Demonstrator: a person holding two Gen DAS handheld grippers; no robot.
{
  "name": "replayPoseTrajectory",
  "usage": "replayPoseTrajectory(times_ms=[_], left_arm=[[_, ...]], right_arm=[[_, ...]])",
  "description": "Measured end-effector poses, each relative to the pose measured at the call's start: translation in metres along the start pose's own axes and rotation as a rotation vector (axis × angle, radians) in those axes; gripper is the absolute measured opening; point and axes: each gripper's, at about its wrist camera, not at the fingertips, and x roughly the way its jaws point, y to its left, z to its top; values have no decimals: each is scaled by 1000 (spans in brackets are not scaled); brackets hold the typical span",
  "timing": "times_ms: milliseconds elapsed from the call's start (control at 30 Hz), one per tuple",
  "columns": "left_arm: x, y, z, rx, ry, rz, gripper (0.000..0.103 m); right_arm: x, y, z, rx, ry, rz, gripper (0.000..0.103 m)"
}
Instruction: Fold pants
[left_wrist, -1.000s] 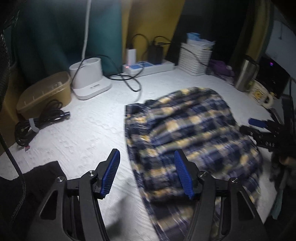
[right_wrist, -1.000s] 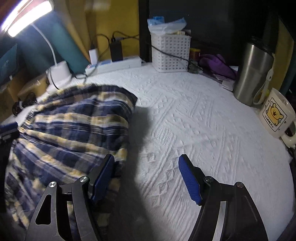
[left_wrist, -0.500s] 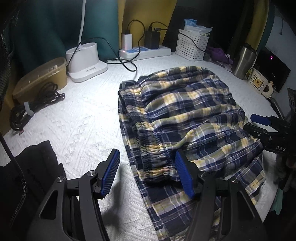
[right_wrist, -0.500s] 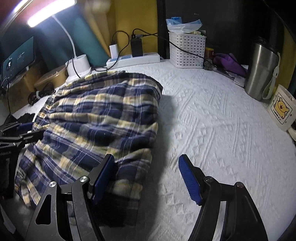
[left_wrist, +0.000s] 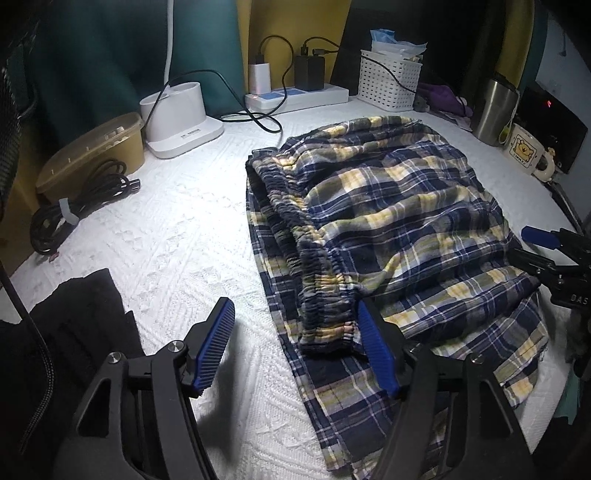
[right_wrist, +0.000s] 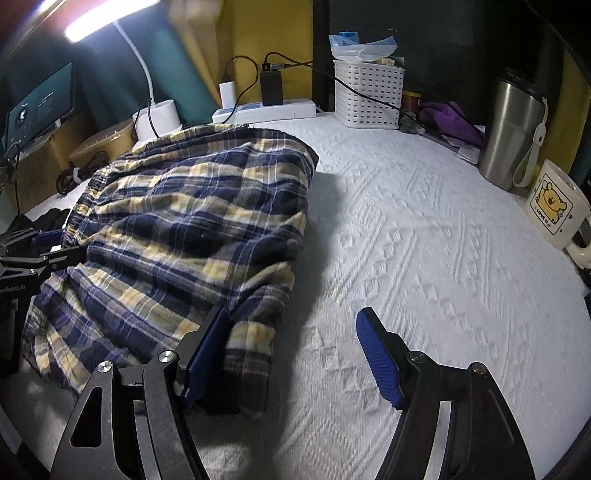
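Observation:
Blue and yellow plaid pants (left_wrist: 399, 229) lie folded over on the white textured cloth, elastic waistband (left_wrist: 314, 266) on top facing left. They also show in the right wrist view (right_wrist: 192, 229). My left gripper (left_wrist: 295, 347) is open at the waistband's near left corner; its right finger touches the fabric edge. My right gripper (right_wrist: 291, 354) is open at the pants' near right edge; its left finger rests against the fabric. The right gripper also shows in the left wrist view (left_wrist: 546, 251).
A white lamp base (left_wrist: 177, 118), power strip (left_wrist: 295, 99), white basket (left_wrist: 388, 85), steel tumbler (right_wrist: 513, 129) and bear mug (right_wrist: 557, 206) line the back and right. A brown box (left_wrist: 92, 155), coiled cable (left_wrist: 77, 206) and black cloth (left_wrist: 81, 325) sit left.
Both grippers have drawn back toward me and away from the pants. The pants have settled flat, folded over, with the waistband now lying on top.

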Motion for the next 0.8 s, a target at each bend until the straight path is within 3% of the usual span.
replayPoseTrajectory(times_ms=[500,800], left_arm=[[-25,-9,-19,-11,-5,9,69],[-56,-19,-19,-6,-65,22,69]], right_arm=[[-20,-3,-25,21,-25,-13,73],[-36,-9,-29,22,-51,-20,74]])
